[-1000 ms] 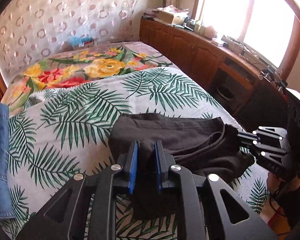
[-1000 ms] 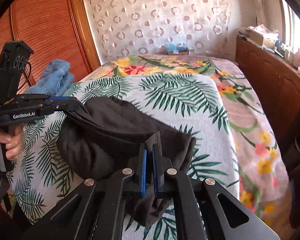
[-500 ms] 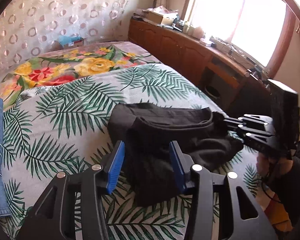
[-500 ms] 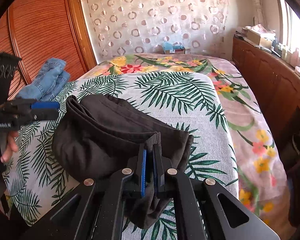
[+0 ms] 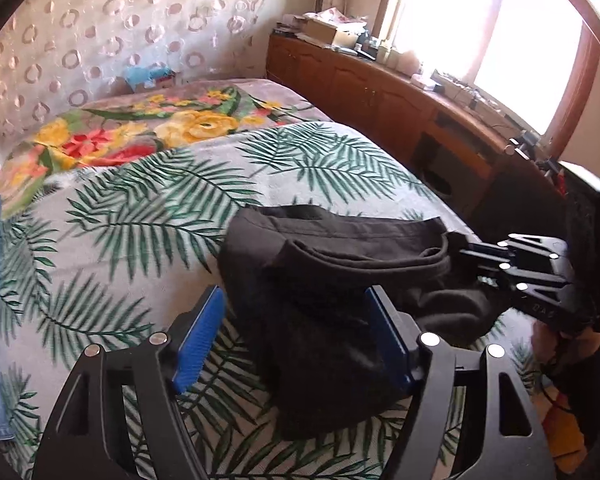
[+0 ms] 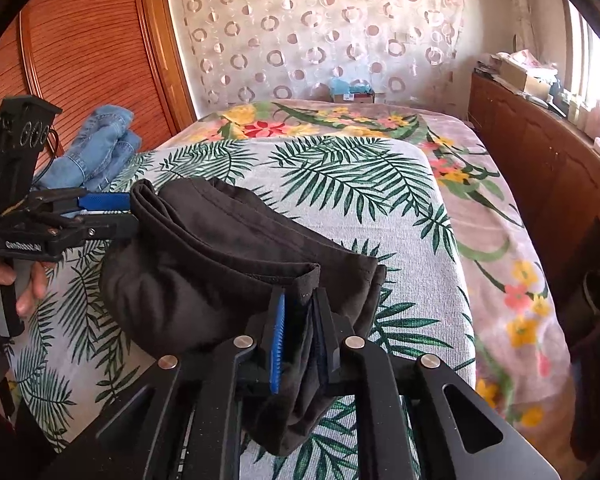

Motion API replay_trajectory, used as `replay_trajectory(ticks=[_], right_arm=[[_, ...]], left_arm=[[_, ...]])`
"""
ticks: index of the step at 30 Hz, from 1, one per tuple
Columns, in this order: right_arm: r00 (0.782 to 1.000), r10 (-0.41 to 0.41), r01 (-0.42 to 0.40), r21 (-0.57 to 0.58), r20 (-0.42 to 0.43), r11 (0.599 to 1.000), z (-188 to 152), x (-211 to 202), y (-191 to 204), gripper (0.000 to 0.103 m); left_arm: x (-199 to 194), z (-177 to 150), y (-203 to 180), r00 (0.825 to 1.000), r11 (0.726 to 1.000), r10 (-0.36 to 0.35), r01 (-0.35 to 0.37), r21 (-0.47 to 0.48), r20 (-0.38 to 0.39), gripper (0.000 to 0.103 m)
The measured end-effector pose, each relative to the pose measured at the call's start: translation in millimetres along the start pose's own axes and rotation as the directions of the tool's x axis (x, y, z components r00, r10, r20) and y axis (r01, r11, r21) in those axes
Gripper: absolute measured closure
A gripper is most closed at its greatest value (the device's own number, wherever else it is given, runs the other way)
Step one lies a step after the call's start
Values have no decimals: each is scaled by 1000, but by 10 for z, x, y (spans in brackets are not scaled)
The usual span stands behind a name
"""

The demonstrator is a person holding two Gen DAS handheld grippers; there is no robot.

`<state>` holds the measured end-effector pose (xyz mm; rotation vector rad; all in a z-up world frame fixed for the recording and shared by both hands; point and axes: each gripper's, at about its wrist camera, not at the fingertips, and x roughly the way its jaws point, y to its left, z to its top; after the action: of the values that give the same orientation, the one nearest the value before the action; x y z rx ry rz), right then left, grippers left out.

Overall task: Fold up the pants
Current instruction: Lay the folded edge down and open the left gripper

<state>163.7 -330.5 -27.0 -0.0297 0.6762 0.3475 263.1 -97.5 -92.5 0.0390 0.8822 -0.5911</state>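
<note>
Dark pants (image 5: 340,280) lie bundled into a thick, several-layer fold on the near half of a bed (image 5: 148,208), on its palm-leaf cover. The folding looks nearly done, though the stack is still lumpy, with one end hanging over the bed's near edge.

The left tool (image 5: 296,336) has just been opening: its blue pads now stand wide apart on either side of the hanging cloth and do not press on it. The right tool (image 6: 298,336) has also just begun to ease open, and a fold of the pants' edge still sits between its narrowly parted pads. Whether they still pinch the cloth cannot be told from the right wrist view. A hand (image 6: 4,284) holds the left tool's grip at the left of that view.

What seems to be left is to let go fully, draw the overhanging end onto the bed and flatten the stack.

Folded blue jeans (image 6: 96,152) lie at the bed's left side, near a slatted wooden door (image 6: 80,60). A floral blanket (image 5: 140,132) covers the far half. A cluttered wooden cabinet (image 5: 380,92) runs under the window on the right. Nothing lies in the way on the bed around the pants.
</note>
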Motion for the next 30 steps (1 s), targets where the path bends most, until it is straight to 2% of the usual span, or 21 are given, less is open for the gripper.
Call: replay_trajectory(ticks=[4,8,13,16,18,19,22,26,30], right_arm=[[1000,15,-15,4,-27,1000,31,82,-17,84],[999,13,-13,7,-51,1000,52,155,-36,76],[997,31,-30,20,-64,999,91,190,-48,74],[996,48,-47,13,-69,999,92,205,-23,74],[996,54,-54,3,-70,999,82,195,-15,77],[996,56,-56,-3,-62,998,77,176,-9,87],[999,49,-49,-28,-16,998,70,55,23,94],[997,47,-46,-24,62,999,125,-159,10,96],[997,13,-10,-29,82,1000,236,-206,-7,96]], left_arm=[[7,47,19,1000,1000,27,-27,-6,12,31],[16,83,15,1000,1000,-15,15,-10,21,42],[104,75,-74,999,999,-35,35,26,6,55],[151,50,-136,1000,998,-20,20,55,-6,65],[157,33,-164,1000,998,-16,16,67,-6,73],[143,28,-172,1000,997,-13,13,70,-3,79],[51,39,-200,1000,997,-6,4,80,20,88],[-102,117,-236,996,997,1,-8,80,86,91],[-113,236,-256,994,997,31,-39,70,108,91]])
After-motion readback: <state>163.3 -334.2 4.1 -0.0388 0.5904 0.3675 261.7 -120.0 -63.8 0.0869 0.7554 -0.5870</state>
